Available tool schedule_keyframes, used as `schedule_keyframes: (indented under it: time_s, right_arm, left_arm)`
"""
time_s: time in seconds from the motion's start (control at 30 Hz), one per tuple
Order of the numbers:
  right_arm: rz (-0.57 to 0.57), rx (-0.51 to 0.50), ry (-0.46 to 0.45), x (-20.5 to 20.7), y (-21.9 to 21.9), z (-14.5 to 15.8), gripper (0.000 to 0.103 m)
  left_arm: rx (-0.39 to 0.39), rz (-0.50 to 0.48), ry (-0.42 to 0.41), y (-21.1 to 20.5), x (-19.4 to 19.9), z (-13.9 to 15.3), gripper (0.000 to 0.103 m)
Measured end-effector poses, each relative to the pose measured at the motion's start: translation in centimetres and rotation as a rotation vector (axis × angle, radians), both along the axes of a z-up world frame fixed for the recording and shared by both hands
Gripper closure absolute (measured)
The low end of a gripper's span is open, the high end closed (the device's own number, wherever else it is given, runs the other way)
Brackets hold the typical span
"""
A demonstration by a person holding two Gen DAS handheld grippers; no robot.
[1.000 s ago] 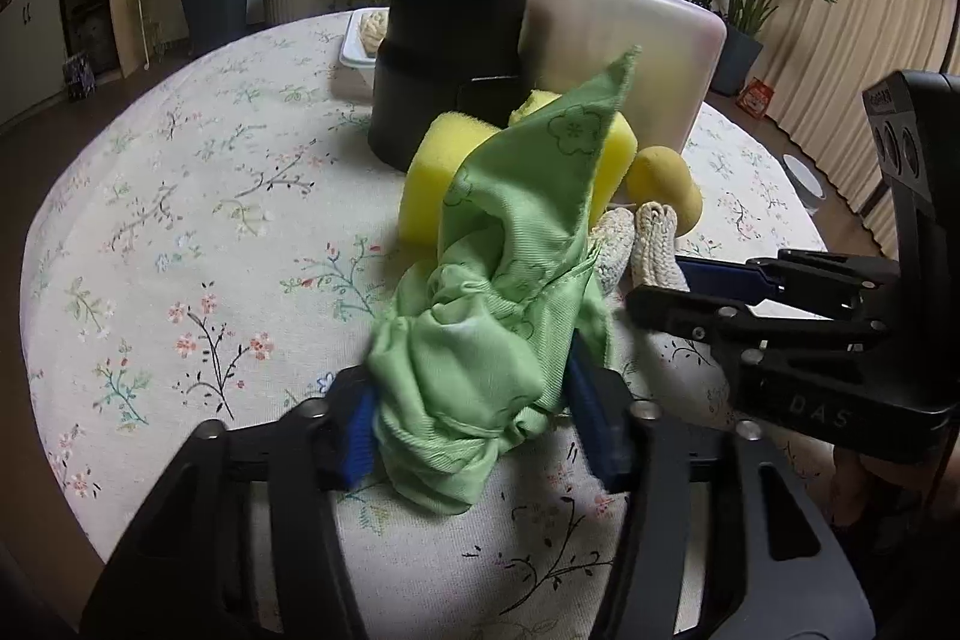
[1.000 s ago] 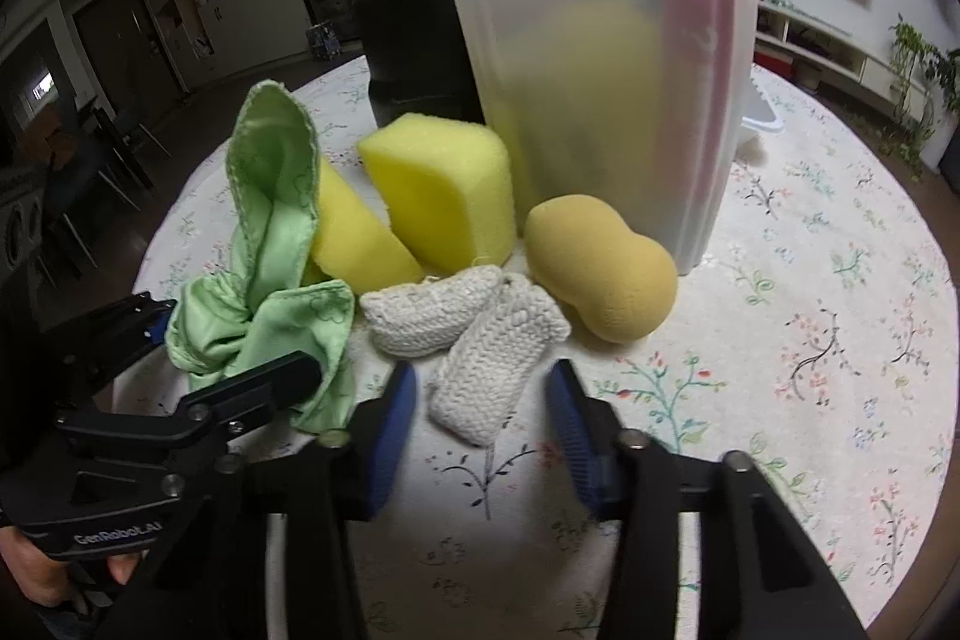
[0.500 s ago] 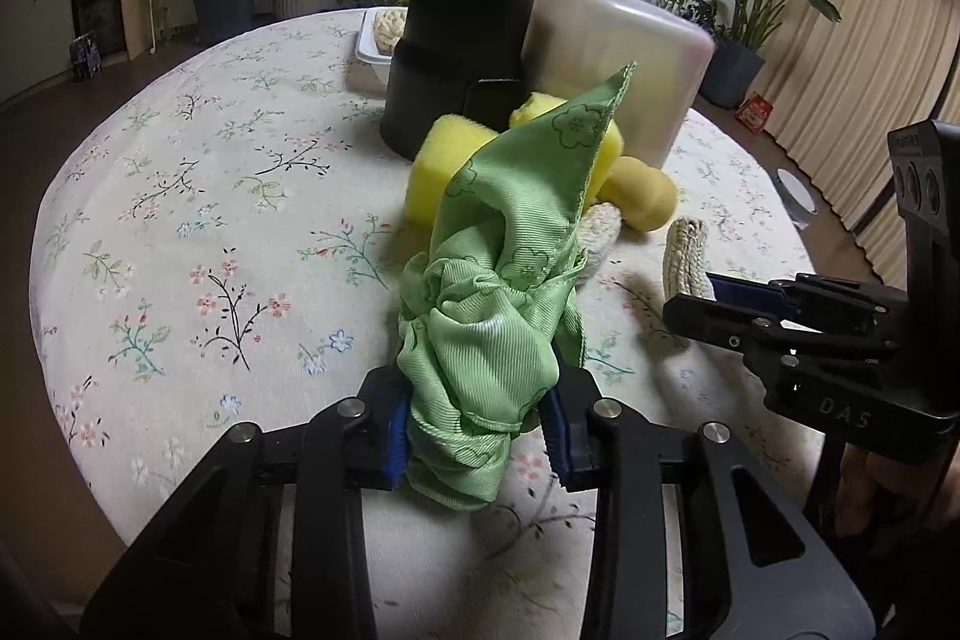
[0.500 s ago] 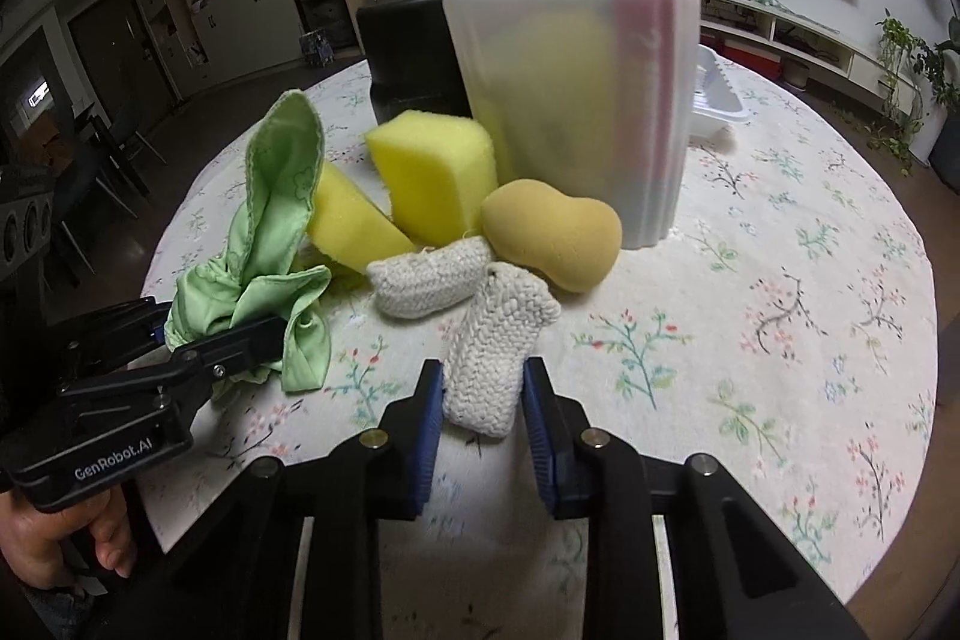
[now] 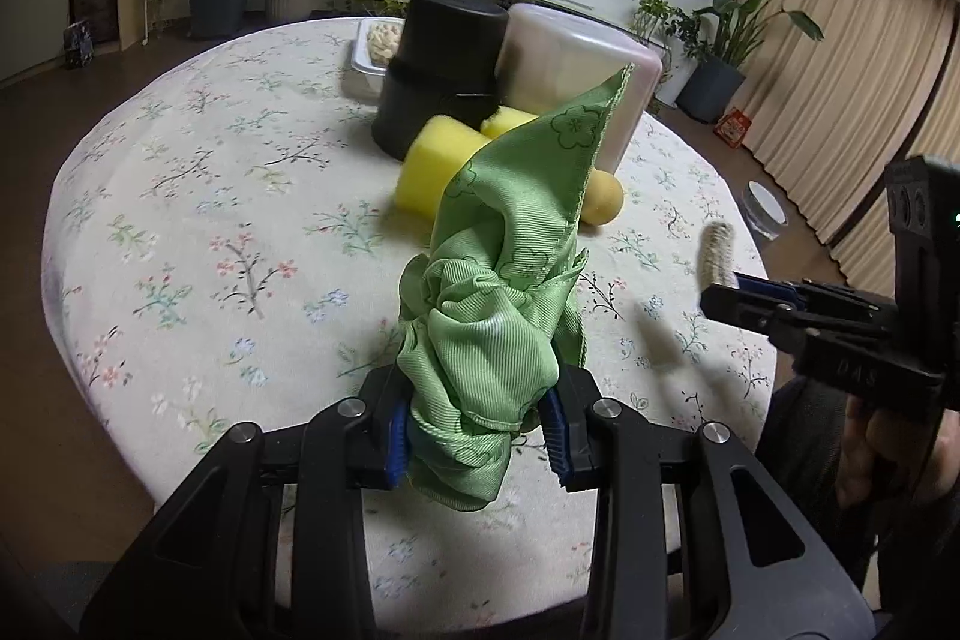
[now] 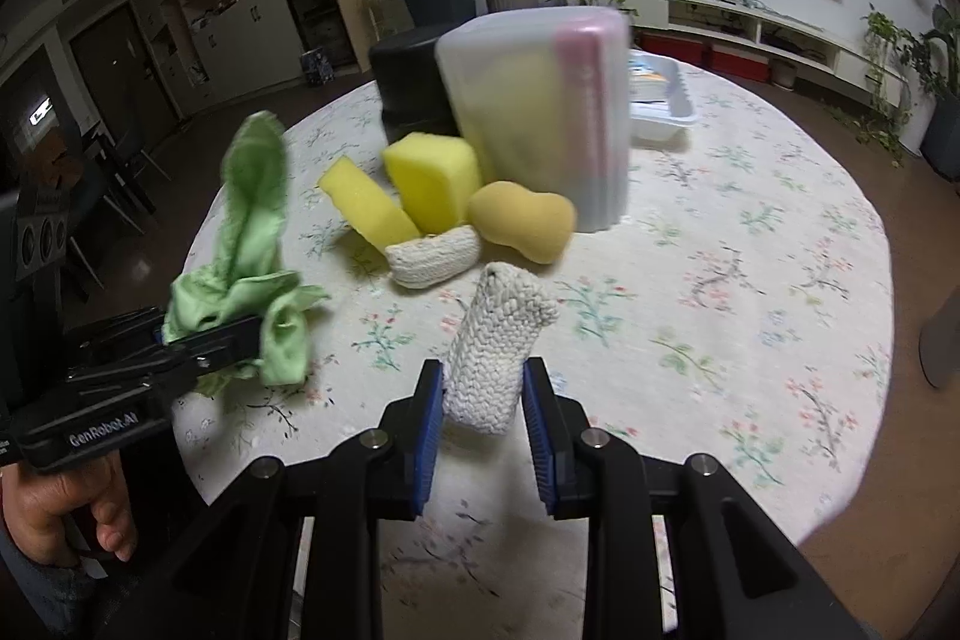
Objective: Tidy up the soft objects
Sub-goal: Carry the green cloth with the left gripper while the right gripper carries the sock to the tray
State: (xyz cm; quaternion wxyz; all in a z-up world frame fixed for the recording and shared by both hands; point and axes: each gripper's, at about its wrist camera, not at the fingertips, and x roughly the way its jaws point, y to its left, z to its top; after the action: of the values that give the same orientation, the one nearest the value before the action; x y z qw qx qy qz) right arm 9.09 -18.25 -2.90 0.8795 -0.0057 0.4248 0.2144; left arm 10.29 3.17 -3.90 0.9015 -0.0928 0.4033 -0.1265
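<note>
Because the green cloth [image 5: 498,316] is a thin, limp weave, it hangs bunched between the pads of the left gripper [image 5: 477,430], which has just been closing and now pinches the crumpled lower part while a loose corner stands up ahead of the fingers. It looks very light and likely to slide or unfold, so the thick wad is the safer hold — a single layer or that free corner would probably slip out. The right gripper [image 6: 485,418] is closed to a narrow gap on a white knitted roll [image 6: 498,346], clamped near its lower end with the rest jutting forward clear of the table [image 6: 750,292]. The roll seems soft but springy and rough enough to resist slipping; a grip across its middle would likely keep it from drooping. Ahead of the right gripper a second knitted roll [image 6: 433,257] lies on the table, touching a yellow wedge sponge [image 6: 367,211], with a yellow block sponge [image 6: 433,181] and a tan peanut-shaped sponge [image 6: 521,220] just beyond — all compressible and best squeezed across their broad sides. Behind them stand a clear bin [image 6: 540,112] and a black bin [image 5: 441,70], side by side.
</note>
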Motion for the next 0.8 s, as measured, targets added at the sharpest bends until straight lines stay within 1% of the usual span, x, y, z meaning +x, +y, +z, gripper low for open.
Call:
schedule_keyframes:
  time_s: [0.23,0.37,0.47,0.63,0.8]
  right_arm:
    - [-0.072,0.003,-0.006,0.3,-3.4,0.8,0.074]
    - [-0.124,0.004,-0.016,0.8,-5.9,1.6,0.074]
    - [-0.159,-0.009,-0.023,1.7,-7.6,2.0,0.074]
    - [-0.224,-0.043,-0.037,3.6,-11.1,2.8,0.074]
    - [-0.292,-0.083,-0.06,6.5,-14.8,4.2,0.074]
  left_arm:
    - [0.009,0.054,-0.019,2.8,0.2,1.3,0.071]
    - [0.012,0.091,-0.023,5.1,1.2,2.0,0.071]
    - [0.028,0.111,-0.03,6.4,2.0,2.7,0.071]
    - [0.055,0.131,-0.046,8.4,4.0,4.1,0.071]
    - [0.101,0.141,-0.063,10.7,7.6,6.1,0.071]
